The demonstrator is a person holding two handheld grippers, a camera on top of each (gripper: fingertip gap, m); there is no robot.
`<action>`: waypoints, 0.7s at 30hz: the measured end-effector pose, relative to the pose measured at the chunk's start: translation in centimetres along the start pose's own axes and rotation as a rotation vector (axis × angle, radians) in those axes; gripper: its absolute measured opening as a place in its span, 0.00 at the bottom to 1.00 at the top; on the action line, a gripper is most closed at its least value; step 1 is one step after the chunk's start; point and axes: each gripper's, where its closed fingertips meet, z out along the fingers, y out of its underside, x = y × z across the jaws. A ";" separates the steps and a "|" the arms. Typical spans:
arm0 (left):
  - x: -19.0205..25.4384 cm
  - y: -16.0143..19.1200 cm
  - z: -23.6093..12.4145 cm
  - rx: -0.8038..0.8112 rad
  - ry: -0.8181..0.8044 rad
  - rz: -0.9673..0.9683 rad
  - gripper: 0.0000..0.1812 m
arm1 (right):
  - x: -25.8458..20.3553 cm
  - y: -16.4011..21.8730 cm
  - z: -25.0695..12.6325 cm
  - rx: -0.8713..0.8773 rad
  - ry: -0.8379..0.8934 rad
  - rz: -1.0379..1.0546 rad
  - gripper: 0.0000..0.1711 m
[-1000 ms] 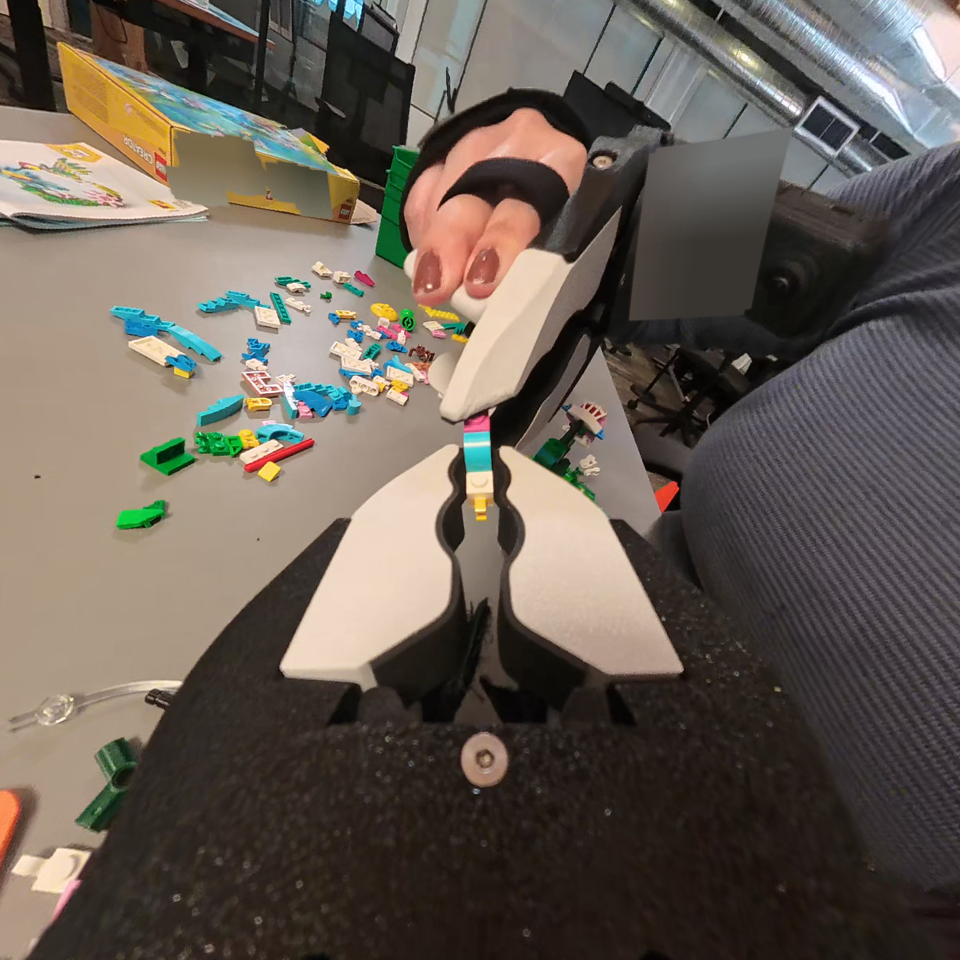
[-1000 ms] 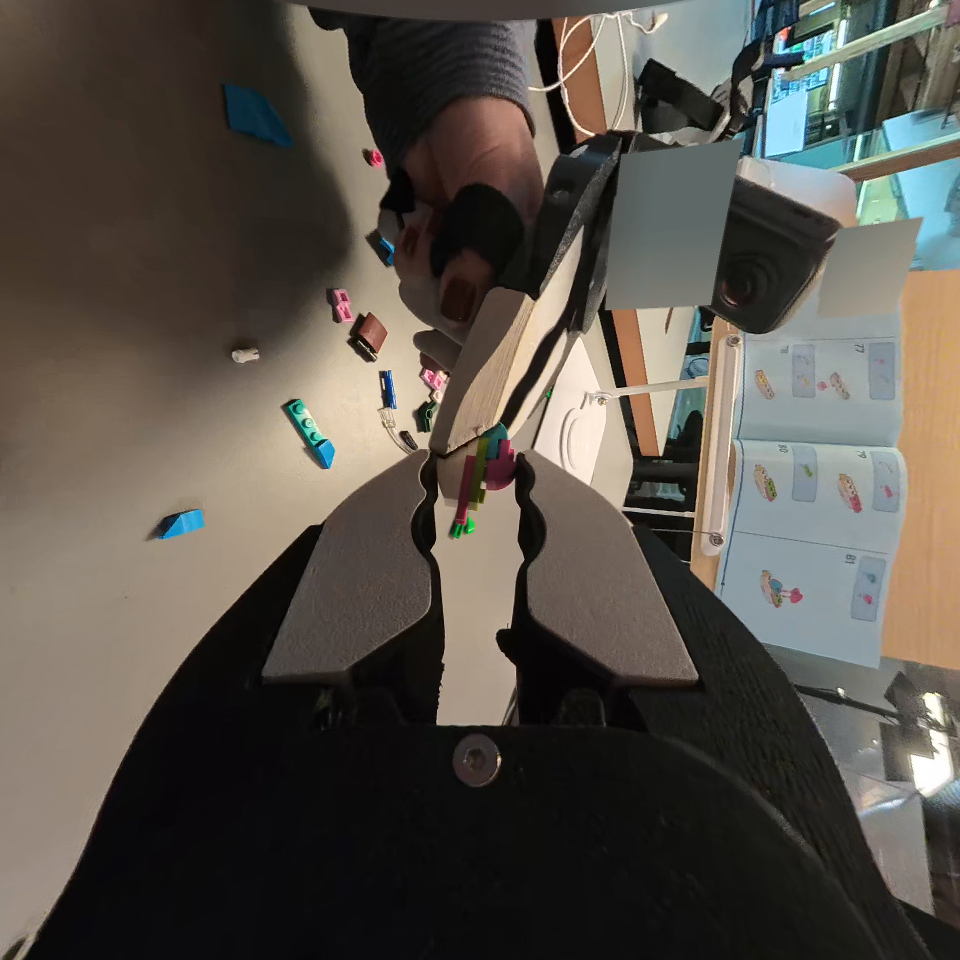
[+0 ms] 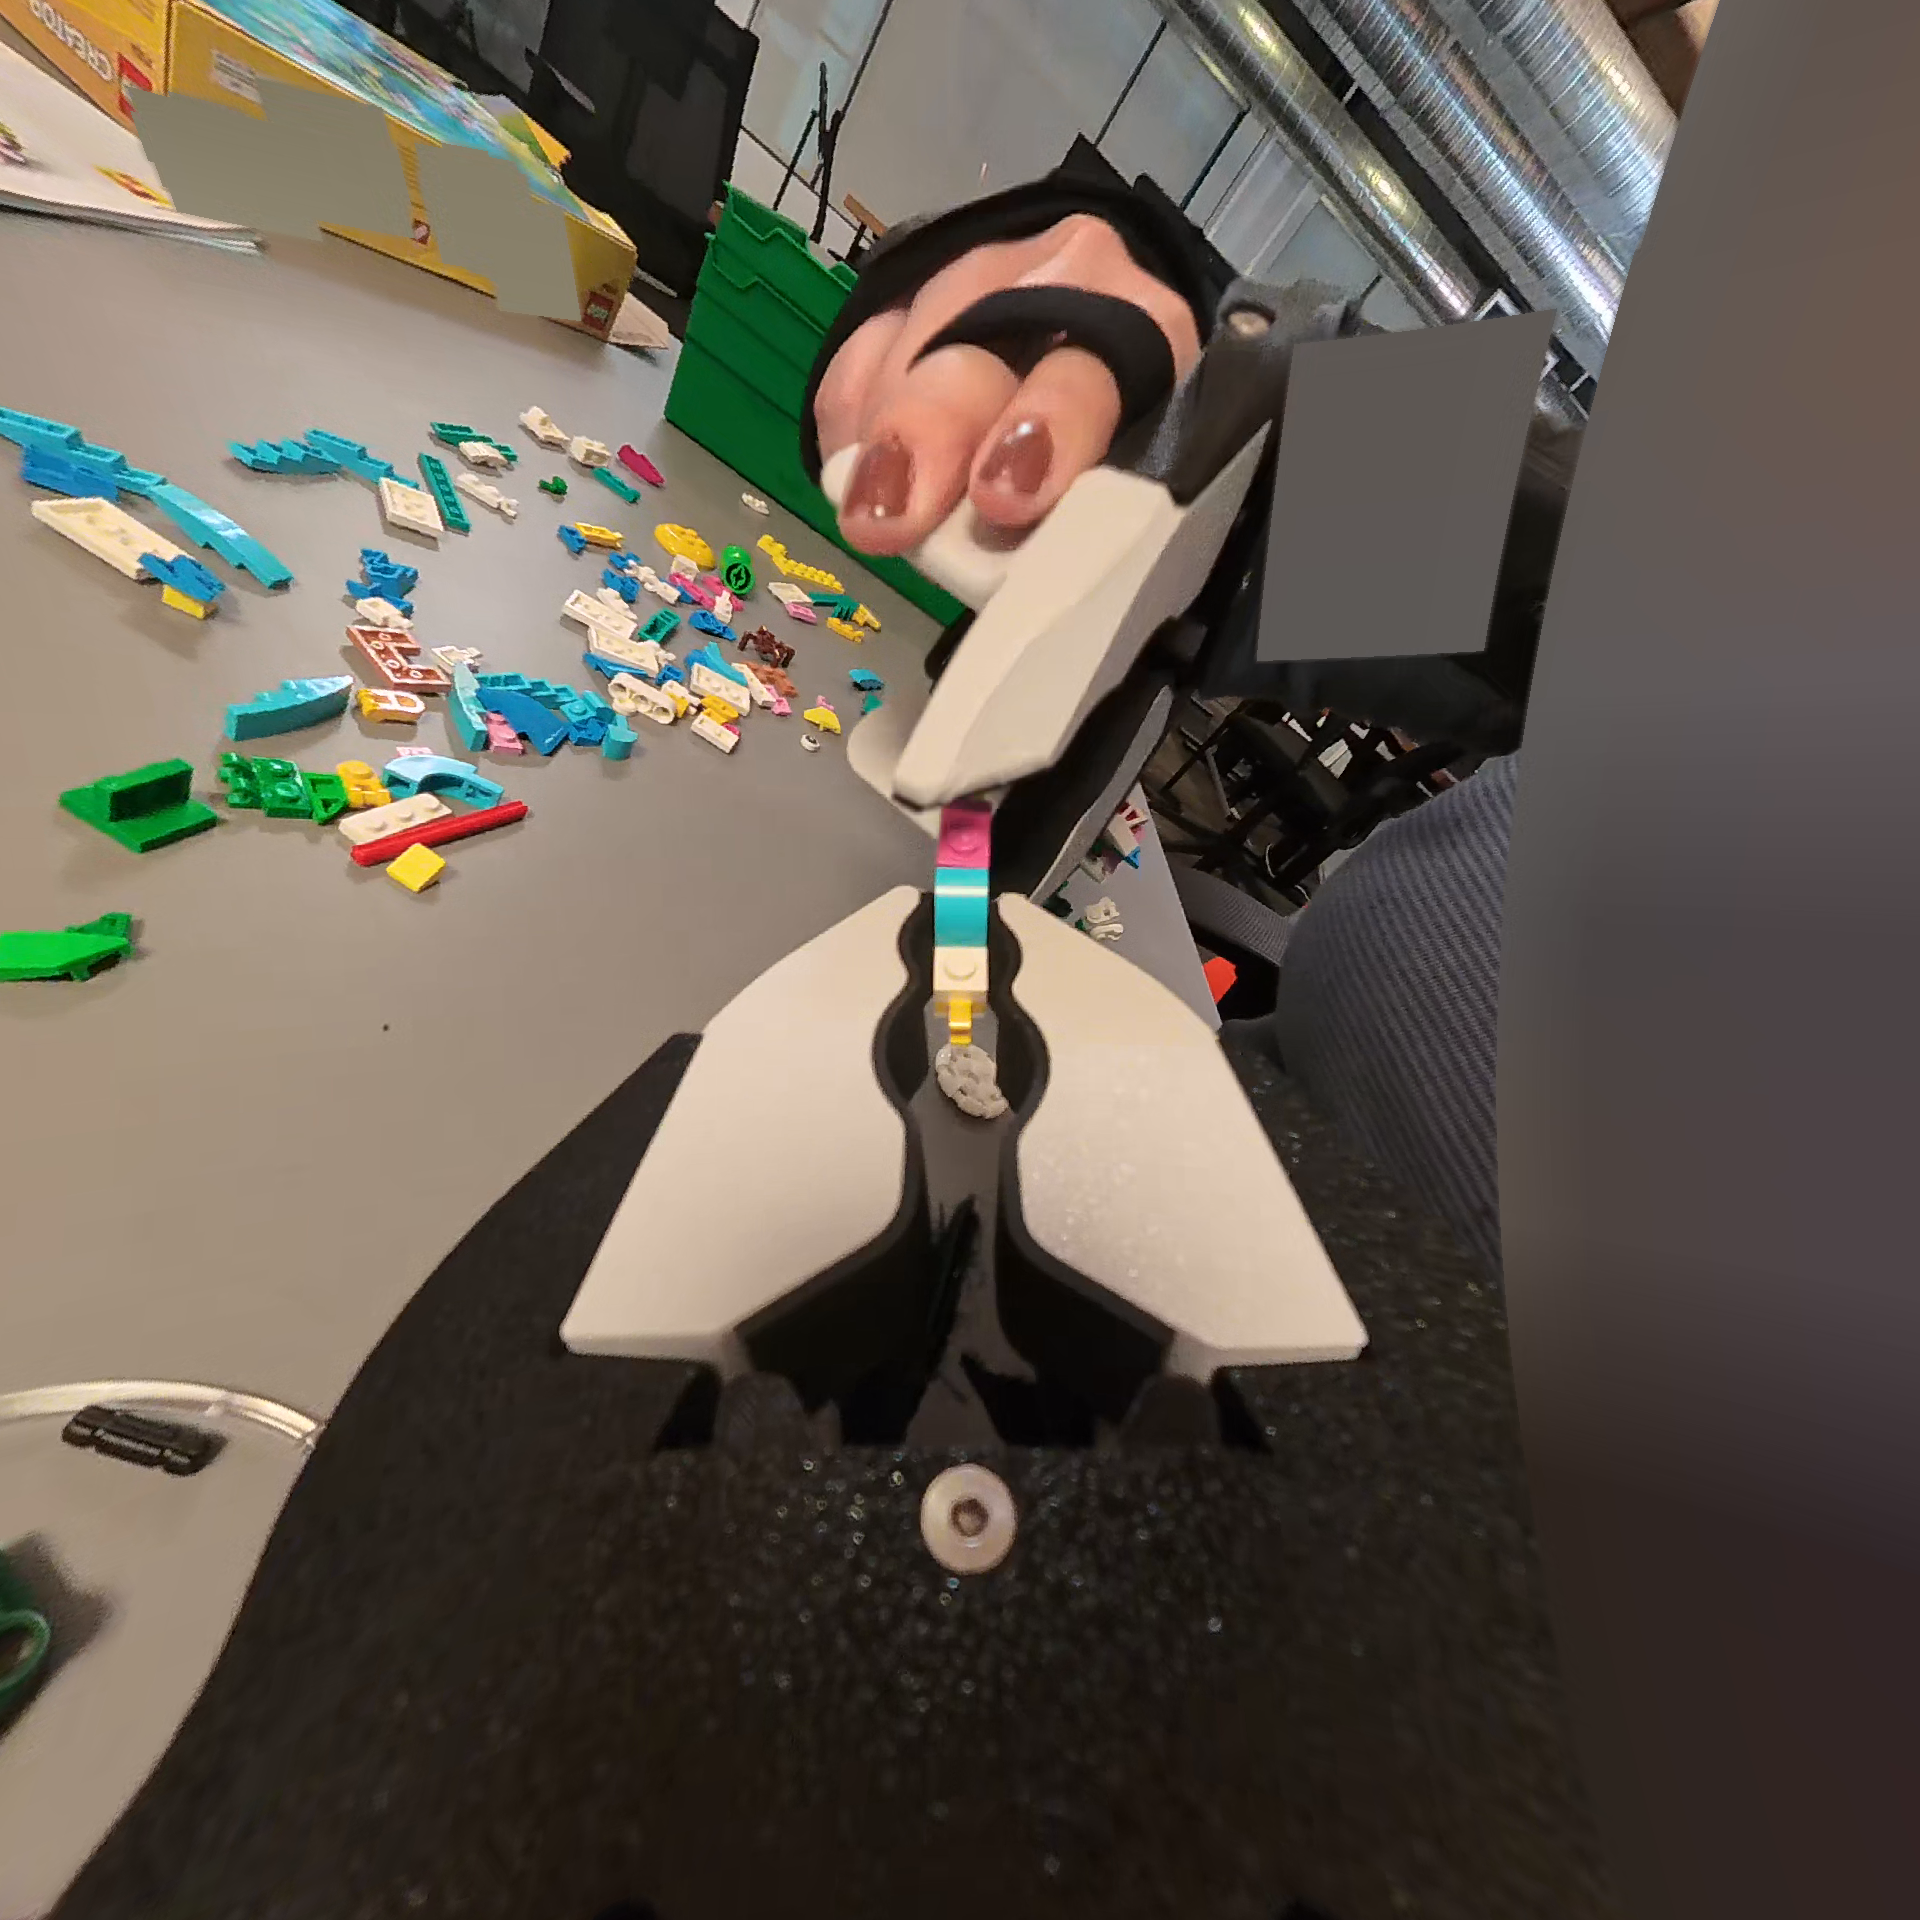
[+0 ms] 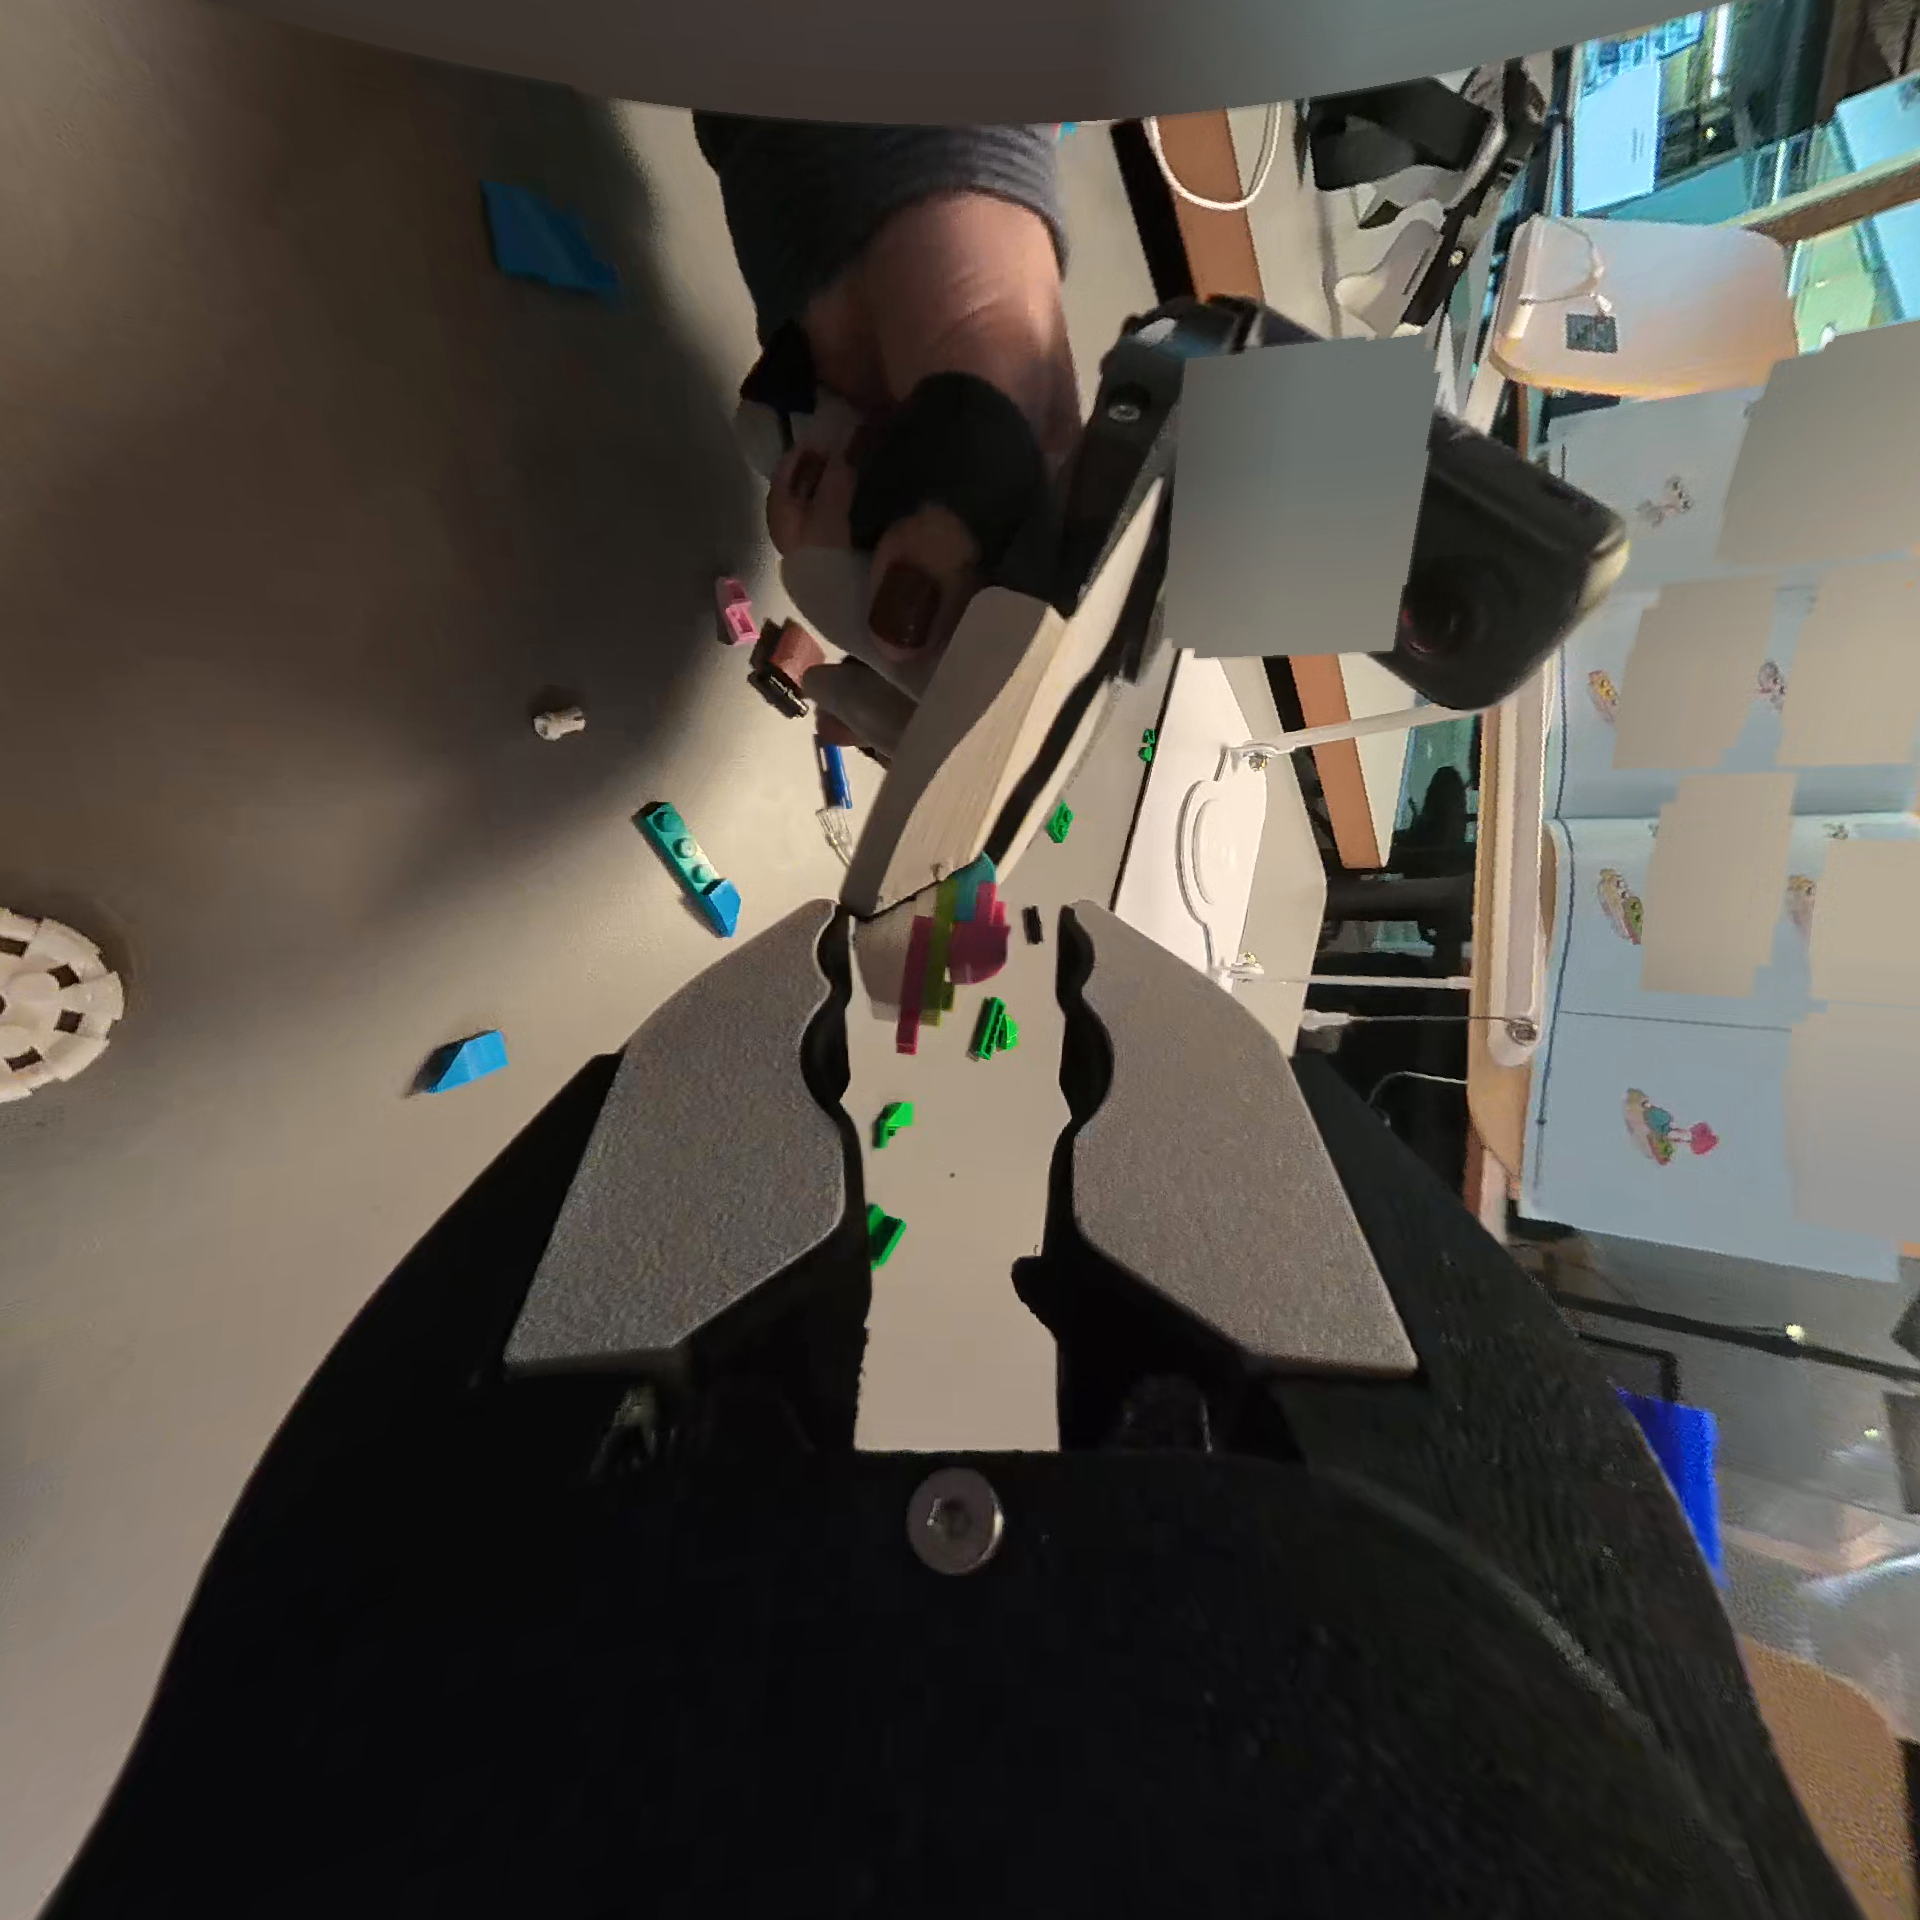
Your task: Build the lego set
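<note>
My left gripper (image 3: pixel 958 940) is shut on a small lego assembly (image 3: pixel 958 899), a column of pink, teal, white and yellow pieces held above the grey table (image 3: pixel 416 1091). The right gripper's tips (image 3: pixel 940 784) touch its pink top. In the right wrist view my right gripper (image 4: pixel 951 920) is open, its fingers either side of the pink, green and teal assembly (image 4: pixel 961 940). The left gripper (image 4: pixel 914 883) holds that assembly from ahead, and its tip touches my right gripper's left finger. A round grey piece (image 3: pixel 971 1081) shows in the gap between the left fingers.
Loose bricks (image 3: pixel 623 644) are scattered on the table's far left, with a yellow box (image 3: pixel 436 177) and a green crate (image 3: pixel 758 343) behind. Small green pieces (image 4: pixel 891 1122), blue bricks (image 4: pixel 691 862) and a white round piece (image 4: pixel 42 997) lie below. An open instruction booklet (image 4: pixel 1662 1039) stands at the right.
My right gripper's jaws have widened around the assembly. My left gripper still holds it. The round grey piece now shows between the left fingers.
</note>
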 end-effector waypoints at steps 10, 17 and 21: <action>0.4 0.0 0.0 0.015 0.058 -0.047 0.05 | -0.5 -0.5 -0.6 0.118 -0.089 0.120 0.15; -1.0 0.4 -0.3 -0.009 -0.039 -0.004 0.04 | 0.1 0.5 -1.6 0.076 -0.068 0.272 0.18; -2.5 0.7 -0.8 -0.057 -0.177 0.127 0.04 | 0.8 1.5 -3.7 0.110 0.020 0.569 0.24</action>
